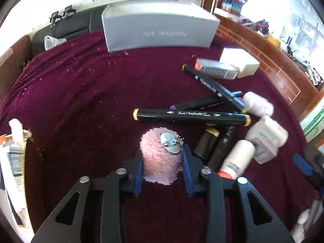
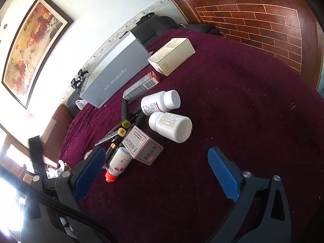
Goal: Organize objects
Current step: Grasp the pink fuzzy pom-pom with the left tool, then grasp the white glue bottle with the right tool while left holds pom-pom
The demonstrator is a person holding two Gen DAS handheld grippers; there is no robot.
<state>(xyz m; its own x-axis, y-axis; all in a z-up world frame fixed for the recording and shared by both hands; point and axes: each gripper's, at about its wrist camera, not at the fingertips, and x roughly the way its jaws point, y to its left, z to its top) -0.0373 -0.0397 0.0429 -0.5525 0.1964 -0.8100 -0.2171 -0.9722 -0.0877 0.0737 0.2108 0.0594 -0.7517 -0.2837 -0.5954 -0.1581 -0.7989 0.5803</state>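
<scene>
Pinching a fluffy pink hair clip (image 1: 160, 160), the left gripper (image 1: 162, 174) is pressing its two blue pads against the clip's sides, just above a bench draped in a dark maroon cloth (image 1: 70, 93). The clip is looking like a soft, shaggy pink cylinder standing on end, with a shiny oval metal clasp showing near its top. Just beyond it, a black marker (image 1: 191, 117) with yellowish end caps is lying crosswise, and further black markers are crossing one another behind and to its right. White pill bottles (image 2: 169, 126) are lying on their sides near the markers, beside a small white carton (image 2: 144, 145) with printed labels and a white tube with a red cap (image 2: 118, 164). A large grey box (image 1: 160, 30) with faint lettering is standing at the far edge of the cloth, with a cream carton (image 2: 172, 55) and a slim silver carton (image 2: 140, 87) close by. The right gripper (image 2: 158, 176) is hovering over bare cloth with its blue pads spread wide apart and nothing between them.
</scene>
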